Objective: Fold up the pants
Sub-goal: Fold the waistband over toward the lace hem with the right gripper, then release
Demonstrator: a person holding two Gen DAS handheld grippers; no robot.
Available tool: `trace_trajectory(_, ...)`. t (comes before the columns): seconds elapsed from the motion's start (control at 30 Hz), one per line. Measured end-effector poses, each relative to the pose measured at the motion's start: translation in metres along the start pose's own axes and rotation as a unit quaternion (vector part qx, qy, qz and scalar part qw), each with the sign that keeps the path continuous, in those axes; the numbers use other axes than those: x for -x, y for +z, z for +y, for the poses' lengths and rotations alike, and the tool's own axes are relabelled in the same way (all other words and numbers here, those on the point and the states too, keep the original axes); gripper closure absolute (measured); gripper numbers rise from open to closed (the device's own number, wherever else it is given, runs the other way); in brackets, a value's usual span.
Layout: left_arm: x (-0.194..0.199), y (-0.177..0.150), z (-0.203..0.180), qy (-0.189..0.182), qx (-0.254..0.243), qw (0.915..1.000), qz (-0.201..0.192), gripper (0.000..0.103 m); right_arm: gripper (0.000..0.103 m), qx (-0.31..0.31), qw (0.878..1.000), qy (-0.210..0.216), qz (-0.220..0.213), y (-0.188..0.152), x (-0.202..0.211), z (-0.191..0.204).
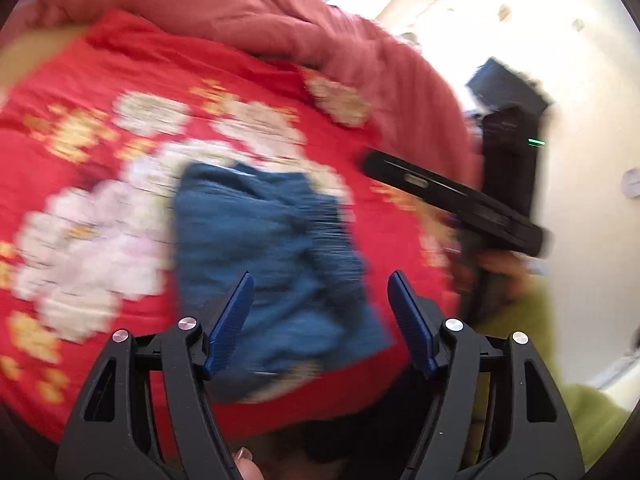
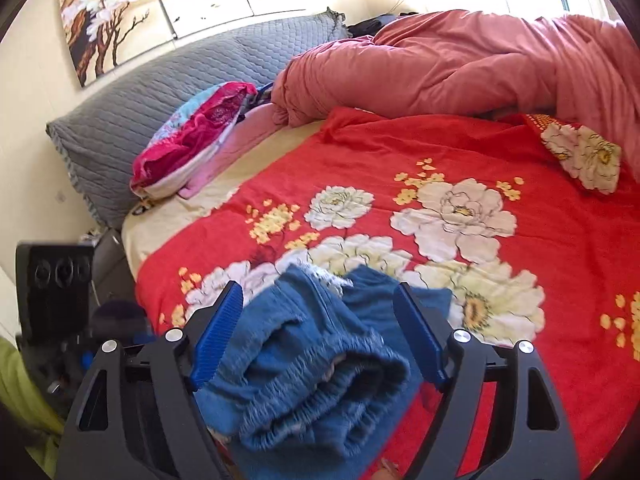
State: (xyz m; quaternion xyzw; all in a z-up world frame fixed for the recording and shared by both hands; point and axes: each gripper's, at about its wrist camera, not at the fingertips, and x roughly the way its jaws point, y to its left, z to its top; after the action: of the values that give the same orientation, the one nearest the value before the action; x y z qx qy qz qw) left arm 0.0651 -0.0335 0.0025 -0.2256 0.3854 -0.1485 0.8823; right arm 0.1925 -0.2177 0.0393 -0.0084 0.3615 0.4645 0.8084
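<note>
Above pants [image 2: 304,360], both jaws spread

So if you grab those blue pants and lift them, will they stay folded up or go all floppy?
Probably floppy. The blue pants are soft, wrinkly cloth with a scrunchy waistband, so the loose folds would likely fall open. They look light, just a small bundle on the red flowered blanket. The frayed hem might snag a little.
</note>
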Motion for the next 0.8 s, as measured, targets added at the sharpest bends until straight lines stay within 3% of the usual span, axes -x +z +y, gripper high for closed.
trace_trajectory(0.2, -0.022, -0.007, 0.005, 0.104, -0.036, 0.9935, 0.027, 0.042, 0.027, 0.033, 0.998, -0.028, 0.043, -0.030, -0.009, 0.020)
trace_trajectory(0.3, -0.035, -0.019, 0.002, 0.119, -0.061, 0.9897, 0.051, 0.041, 0.027, 0.056, 0.987, -0.104, 0.110, -0.050, -0.027, 0.020)
trace_trajectory(0.4, -0.044, -0.038, 0.010, 0.112, -0.067, 0.9888, 0.072, 0.039, 0.024, 0.046, 0.982, -0.116, 0.144, -0.067, -0.037, 0.010)
trace_trajectory(0.47, -0.042, -0.044, 0.016, 0.100, -0.061, 0.9909, 0.066, 0.039, 0.017, 0.046, 0.981, -0.122, 0.143, -0.068, -0.037, 0.009)
trace_trajectory(0.6, -0.022, -0.039, 0.017, 0.080, -0.054, 0.9941, 0.049, 0.039, 0.015, 0.036, 0.984, -0.109, 0.133, -0.066, -0.032, 0.006)
trace_trajectory(0.8, 0.007, -0.036, 0.010, 0.051, -0.075, 0.9957, 0.014, 0.040, 0.015, -0.024, 0.997, -0.065, 0.031, -0.045, 0.007, -0.009)
